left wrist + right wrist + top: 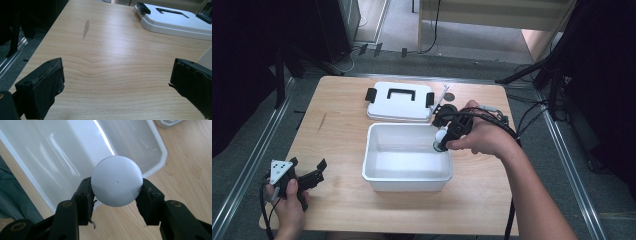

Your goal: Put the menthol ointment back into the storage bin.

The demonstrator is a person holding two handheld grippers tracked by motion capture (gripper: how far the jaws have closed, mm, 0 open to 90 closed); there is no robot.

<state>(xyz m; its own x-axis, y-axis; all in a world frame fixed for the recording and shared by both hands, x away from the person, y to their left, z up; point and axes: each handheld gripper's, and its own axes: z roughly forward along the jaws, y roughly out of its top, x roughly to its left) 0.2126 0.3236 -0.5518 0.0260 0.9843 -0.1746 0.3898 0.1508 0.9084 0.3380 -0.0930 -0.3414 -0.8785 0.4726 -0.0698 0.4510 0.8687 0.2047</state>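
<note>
A white open bin (373, 150) stands in the middle of the wooden table. My right gripper (443, 134) hovers over the bin's far right corner, shut on a white round bulb-like object (441, 137). In the right gripper view the white dome (116, 183) sits squeezed between both black pads, above the bin's rim (160, 162). My left gripper (307, 163) rests low at the table's near left corner, open with nothing in it. Its jaws stand wide apart over bare wood (116, 80).
The bin's white lid (399, 102) with a black handle and side clips lies flat just behind the bin, also seen in the left gripper view (175, 23). A small grey disc (449, 96) lies by the lid. Metal rails and dark stands flank the table.
</note>
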